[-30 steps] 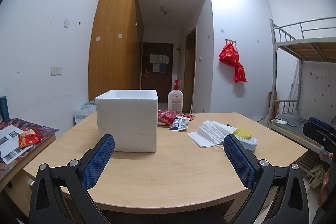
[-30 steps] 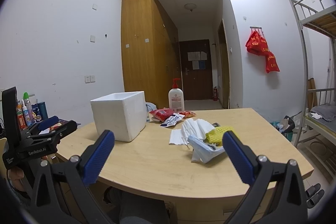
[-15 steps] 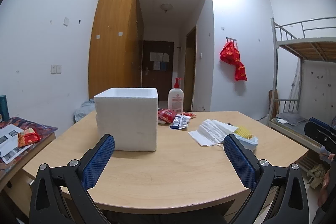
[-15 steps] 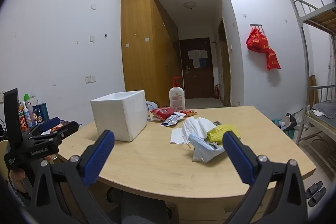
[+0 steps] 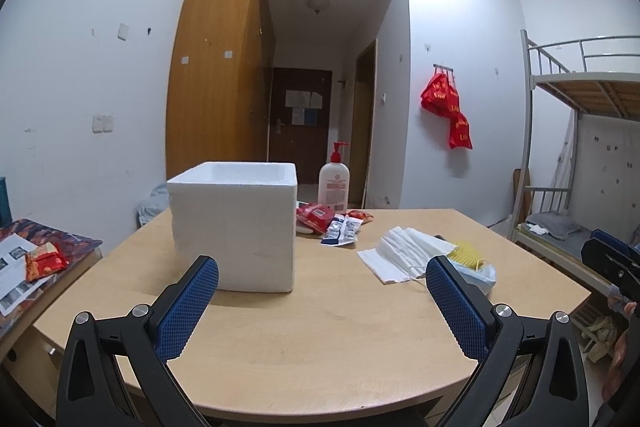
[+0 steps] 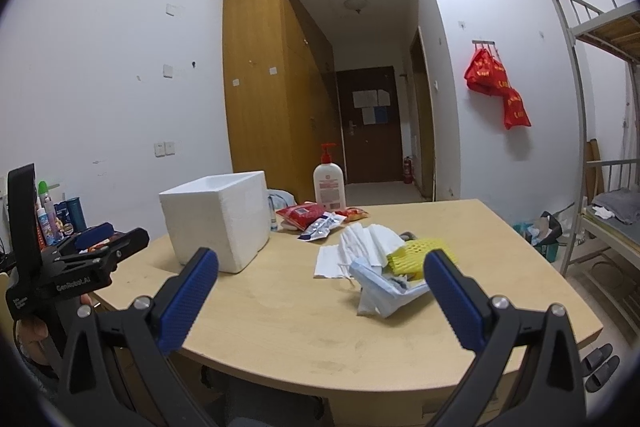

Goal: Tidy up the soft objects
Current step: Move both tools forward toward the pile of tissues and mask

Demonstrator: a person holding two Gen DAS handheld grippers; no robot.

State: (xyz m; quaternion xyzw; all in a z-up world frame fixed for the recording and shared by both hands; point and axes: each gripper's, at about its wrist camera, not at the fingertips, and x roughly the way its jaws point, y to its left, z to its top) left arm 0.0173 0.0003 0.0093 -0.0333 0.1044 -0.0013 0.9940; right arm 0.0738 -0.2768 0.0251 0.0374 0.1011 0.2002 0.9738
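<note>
While my left gripper (image 5: 322, 281) and right gripper (image 6: 320, 277) gape empty, nothing sorted: soft pile (image 6: 384, 267) at 1 o'clock, foam box (image 6: 218, 219) at 11.

Right hand-held gripper (image 6: 320, 275) w/ blue textured pads spread wide, nothing between them, held above near edge of light wooden tabletop (image 6: 304, 323). White open-top foam box (image 6: 216, 219) stands at left. Mid-right: heap of white tissues (image 6: 360, 247), yellow foam mesh sleeve (image 6: 420, 253), pale blue crumpled plastic bag (image 6: 384, 287), all touching. Red snack packets (image 6: 302, 213) & white pump bottle w/ red top (image 6: 329, 183) behind. Left hand-held gripper (image 6: 96, 251) at far left, off tabletop edge.
</note>
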